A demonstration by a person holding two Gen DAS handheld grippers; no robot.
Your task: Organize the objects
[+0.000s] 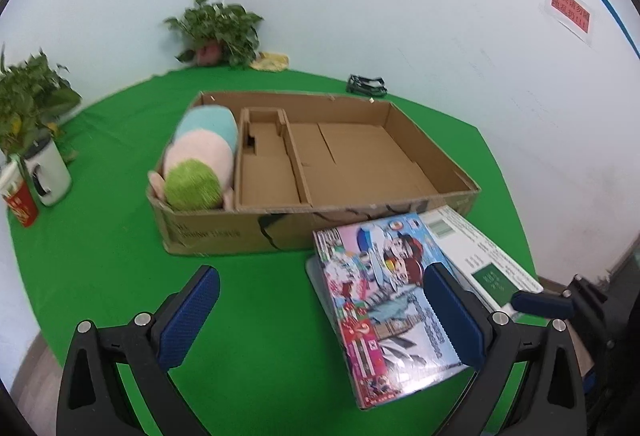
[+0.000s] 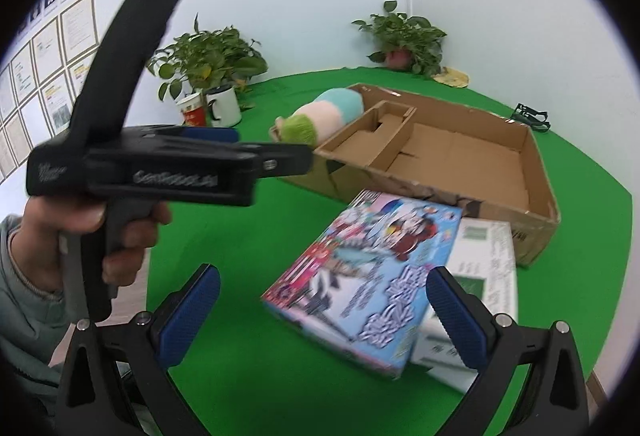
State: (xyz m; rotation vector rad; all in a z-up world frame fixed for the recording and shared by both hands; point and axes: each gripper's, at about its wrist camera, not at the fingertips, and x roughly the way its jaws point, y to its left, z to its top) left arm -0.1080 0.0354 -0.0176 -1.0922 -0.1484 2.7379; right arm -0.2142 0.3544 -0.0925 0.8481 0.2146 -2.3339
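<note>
A colourful picture box (image 1: 380,296) (image 2: 360,268) lies on the green table, leaning partly on a white box (image 1: 480,256) (image 2: 484,276). Both sit just in front of an open cardboard tray (image 1: 360,156) (image 2: 460,156). A pastel plush toy (image 1: 200,160) (image 2: 320,116) fills the tray's left compartment. My left gripper (image 1: 322,316) (image 2: 272,148) is open, its right finger over the picture box, with nothing held. My right gripper (image 2: 324,316) is open too, hovering near the same box's front edge; one of its fingertips (image 1: 540,304) shows in the left wrist view.
Two potted plants (image 1: 216,28) (image 2: 208,60) stand by the wall. A white mug (image 1: 48,172) and a red cup (image 1: 20,204) sit at the table's left. A black object (image 1: 366,83) and a yellow cloth (image 1: 272,61) lie behind the tray. A hand (image 2: 120,236) holds the left gripper.
</note>
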